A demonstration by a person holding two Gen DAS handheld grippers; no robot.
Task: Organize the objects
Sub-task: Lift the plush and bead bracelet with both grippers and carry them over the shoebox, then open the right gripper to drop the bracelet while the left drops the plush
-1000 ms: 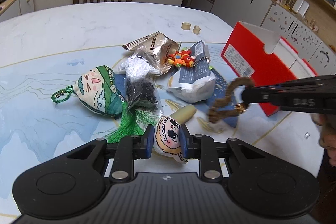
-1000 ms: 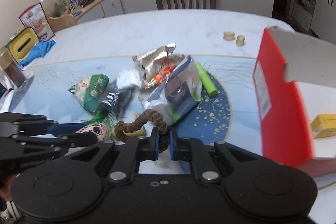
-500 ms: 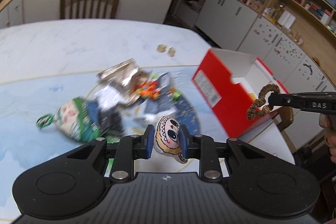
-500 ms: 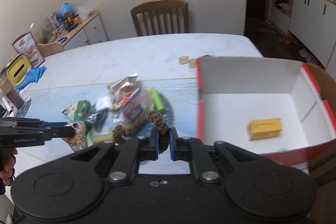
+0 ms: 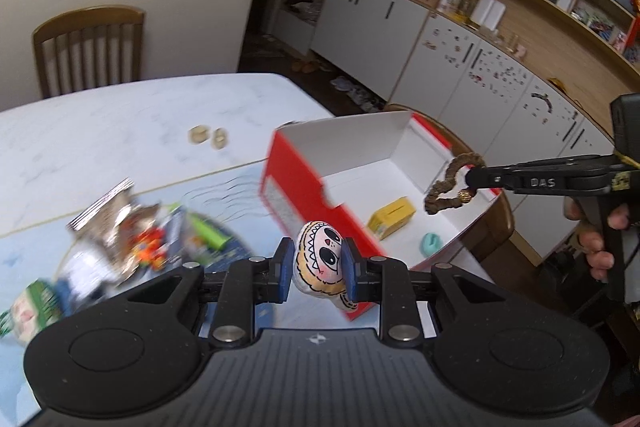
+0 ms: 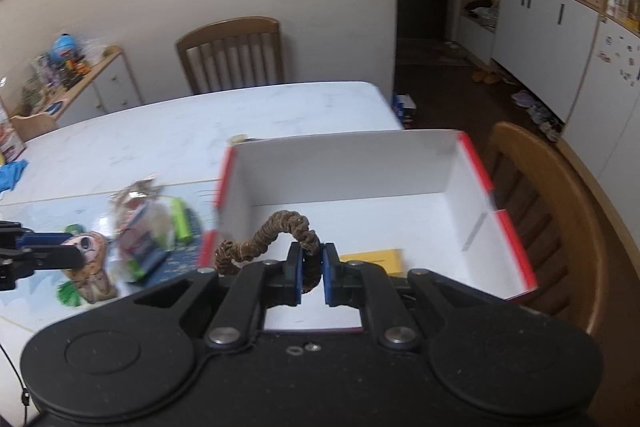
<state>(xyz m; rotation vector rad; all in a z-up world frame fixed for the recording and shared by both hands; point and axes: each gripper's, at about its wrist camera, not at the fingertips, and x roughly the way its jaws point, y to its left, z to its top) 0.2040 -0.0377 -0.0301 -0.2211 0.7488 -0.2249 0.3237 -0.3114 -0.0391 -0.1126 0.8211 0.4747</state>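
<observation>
Several items remain in the blurred pile (image 5: 132, 239) at nine o'clock on the surface (image 5: 100, 131): a foil packet, a green tube, a green pouch. At six o'clock the left tool (image 5: 316, 263) is clamped on a painted-face doll (image 5: 320, 263), short of the red box (image 5: 304, 203). At three o'clock the right tool (image 5: 472, 183) pinches a brown braided loop (image 5: 444, 187) over the box, where a yellow carton (image 5: 390, 217) and teal piece (image 5: 430, 243) already lie. By my judgement both loads await release. A wooden chair (image 6: 552, 211) stands beyond the box, not obstructing.
</observation>
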